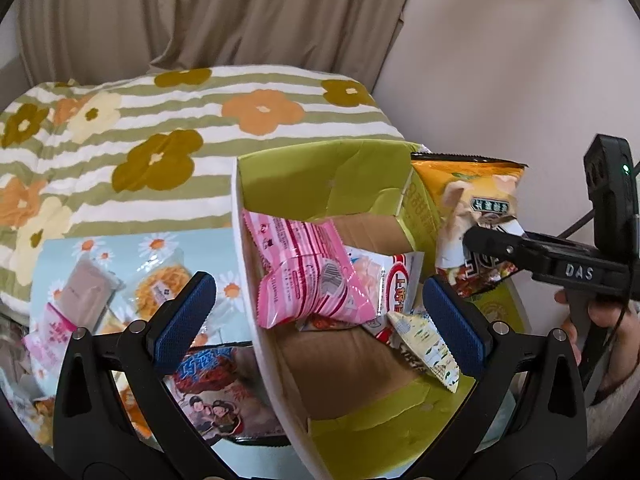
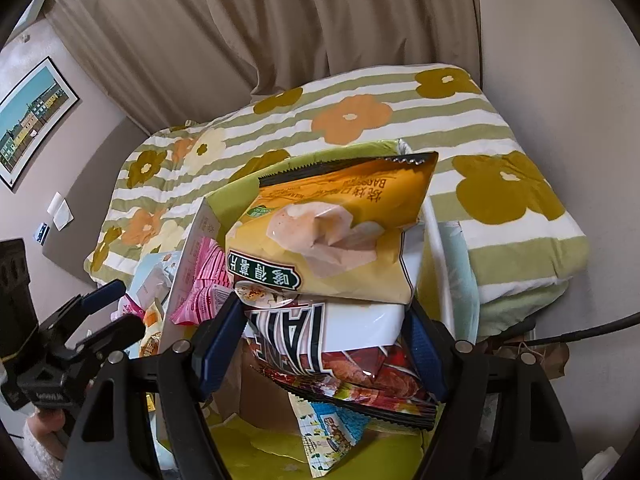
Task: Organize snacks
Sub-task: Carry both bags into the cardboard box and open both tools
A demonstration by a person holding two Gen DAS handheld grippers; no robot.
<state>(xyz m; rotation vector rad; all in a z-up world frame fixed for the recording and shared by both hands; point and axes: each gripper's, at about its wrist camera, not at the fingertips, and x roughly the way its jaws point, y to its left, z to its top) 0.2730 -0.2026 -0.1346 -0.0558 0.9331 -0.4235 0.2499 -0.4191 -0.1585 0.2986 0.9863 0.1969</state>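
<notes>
An open cardboard box with green flaps holds a pink striped snack pack, a white and red pack and a small triangular pack. My left gripper is open and empty, its fingers either side of the box's left wall. My right gripper is shut on a yellow chip bag and holds it over the box. The bag and right gripper also show in the left wrist view, at the box's right edge.
Several loose snack packs lie on a pale blue daisy mat left of the box, with a blue and red bag below. Behind is a striped flower blanket, a curtain and a wall.
</notes>
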